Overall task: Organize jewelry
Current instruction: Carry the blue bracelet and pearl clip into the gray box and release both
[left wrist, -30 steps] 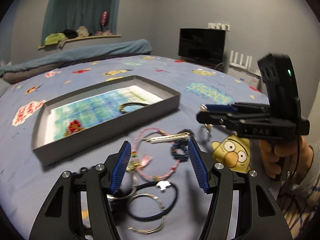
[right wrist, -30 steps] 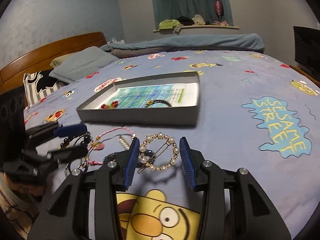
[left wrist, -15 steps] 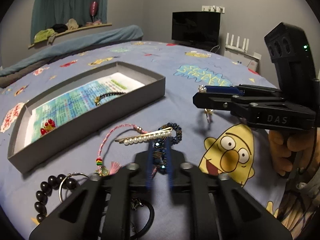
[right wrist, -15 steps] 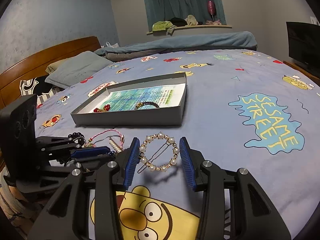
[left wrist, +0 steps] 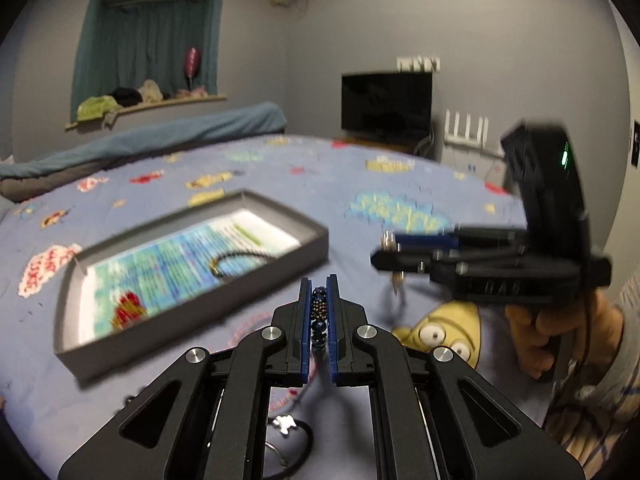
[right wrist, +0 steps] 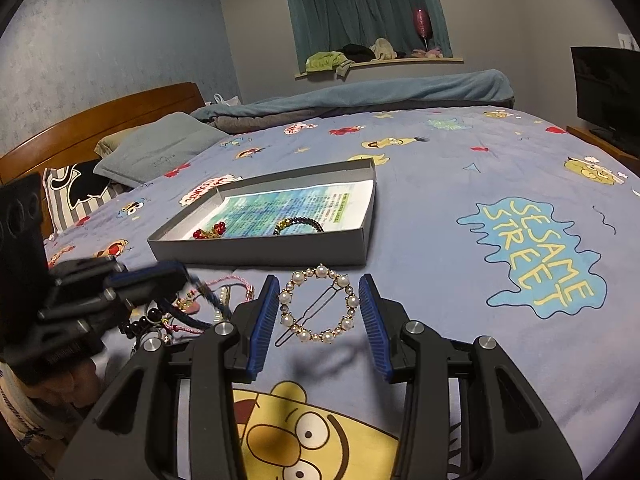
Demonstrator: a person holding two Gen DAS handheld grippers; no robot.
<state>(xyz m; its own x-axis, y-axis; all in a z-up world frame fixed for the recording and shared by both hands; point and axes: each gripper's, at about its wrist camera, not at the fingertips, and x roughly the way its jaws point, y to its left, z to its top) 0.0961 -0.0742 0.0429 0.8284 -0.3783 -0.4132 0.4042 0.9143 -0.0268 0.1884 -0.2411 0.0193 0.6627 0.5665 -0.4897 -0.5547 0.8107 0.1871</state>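
Observation:
My left gripper (left wrist: 319,284) is shut on a dark blue beaded bracelet (left wrist: 319,312) and holds it above the bedspread, in front of the grey box (left wrist: 192,304). It also shows in the right wrist view (right wrist: 168,276), with the bracelet (right wrist: 200,300) hanging from it. My right gripper (right wrist: 320,292) holds a round pearl hair clip (right wrist: 319,304) between its fingers, above the bed. The box (right wrist: 280,254) holds a black bracelet (right wrist: 298,225) and a red ornament (right wrist: 208,233). The right gripper (left wrist: 386,246) shows in the left wrist view, side on.
A heap of loose jewelry (right wrist: 176,316) lies on the bedspread left of my right gripper: pink cord, black beads, rings. A black hair tie with a charm (left wrist: 286,426) lies under my left gripper. Pillows (right wrist: 156,152), a headboard and a TV (left wrist: 386,100) stand around.
My left gripper closed on the blue beaded bracelet and lifted it off the bed towards the box. My right gripper kept the pearl clip and rose slightly.

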